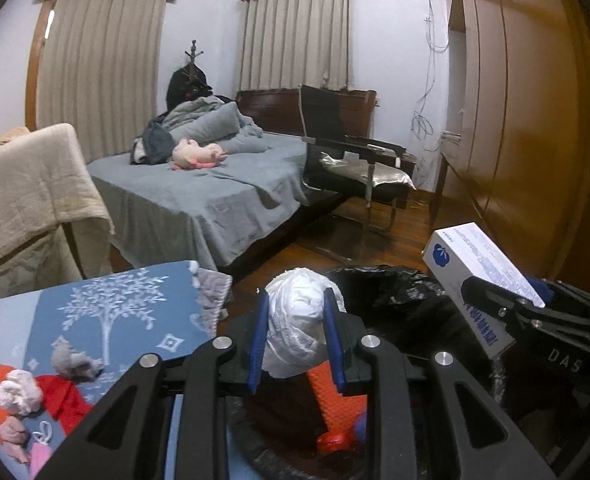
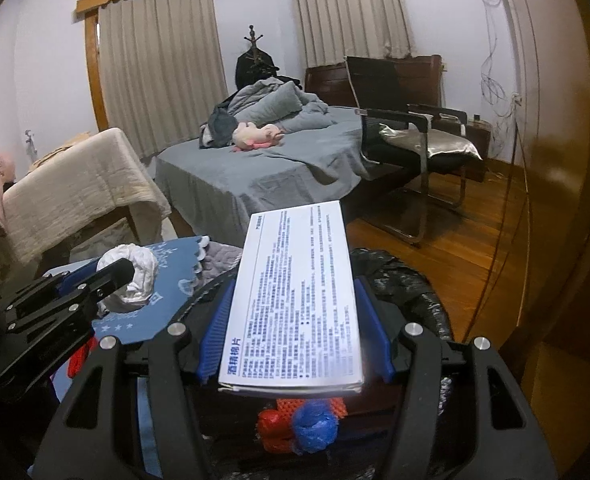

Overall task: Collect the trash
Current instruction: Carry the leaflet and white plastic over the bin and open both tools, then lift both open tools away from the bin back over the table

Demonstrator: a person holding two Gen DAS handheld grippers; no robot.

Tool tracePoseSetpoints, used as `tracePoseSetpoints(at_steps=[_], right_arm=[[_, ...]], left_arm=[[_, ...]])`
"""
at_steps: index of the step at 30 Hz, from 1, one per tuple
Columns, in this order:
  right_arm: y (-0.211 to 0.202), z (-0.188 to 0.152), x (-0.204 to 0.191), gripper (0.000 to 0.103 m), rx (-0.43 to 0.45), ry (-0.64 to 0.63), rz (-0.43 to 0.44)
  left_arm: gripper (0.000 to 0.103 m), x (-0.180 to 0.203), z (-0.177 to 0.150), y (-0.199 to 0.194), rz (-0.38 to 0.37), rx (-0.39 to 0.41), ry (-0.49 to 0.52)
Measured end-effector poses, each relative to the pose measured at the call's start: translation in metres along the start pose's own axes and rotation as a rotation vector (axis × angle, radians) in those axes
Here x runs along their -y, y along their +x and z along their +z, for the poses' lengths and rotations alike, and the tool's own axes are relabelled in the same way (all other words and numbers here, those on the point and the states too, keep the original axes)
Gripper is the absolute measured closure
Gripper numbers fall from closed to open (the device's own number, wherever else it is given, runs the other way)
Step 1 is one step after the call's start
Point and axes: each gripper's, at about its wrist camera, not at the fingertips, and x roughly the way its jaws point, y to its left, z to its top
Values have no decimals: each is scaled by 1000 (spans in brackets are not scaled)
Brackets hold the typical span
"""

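Note:
My left gripper [image 1: 297, 316] is shut on a crumpled white plastic wad [image 1: 301, 320] and holds it over the edge of a black-bagged trash bin [image 1: 395, 304]. My right gripper [image 2: 295, 320] is shut on a white cardboard box with blue print [image 2: 299, 300], held above the same bin [image 2: 407, 288]. In the left wrist view the box [image 1: 471, 268] and right gripper [image 1: 535, 312] show at the right. In the right wrist view the wad [image 2: 133, 276] and left gripper [image 2: 75, 296] show at the left. Orange netting [image 1: 337, 404], a red scrap and a blue scrap [image 2: 313, 428] lie inside the bin.
A blue tree-patterned cloth surface [image 1: 107, 320] at the left holds crumpled tissues [image 1: 19, 394], a grey wad [image 1: 75, 360] and a red scrap [image 1: 63, 400]. Beyond are a grey bed [image 1: 199, 188], a black chair [image 1: 355, 160], a blanket-draped chair [image 1: 27, 188] and wooden wardrobe doors [image 1: 527, 120].

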Motion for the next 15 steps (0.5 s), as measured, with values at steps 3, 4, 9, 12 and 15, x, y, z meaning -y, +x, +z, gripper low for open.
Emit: tracePoseSetpoints(at_steps=[3,4,9,12,15], right_arm=[[4,2,7,44,-3,5,-15],[5,2,10,44,-6,6,-25],[2,1,19,23,16,13,-61],[-5,0,22,9,34,19,-73],[-9,-2,21,5,34,26,-62]], left_arm=[[73,5,4,10,-24,-11,0],[71,6,5,15,-44,-22,-9],[46,4,5,23,-51,-25,-37],[37,-1,4,16,-26,-18,-35],[25,-8,4,5,5,3,-33]])
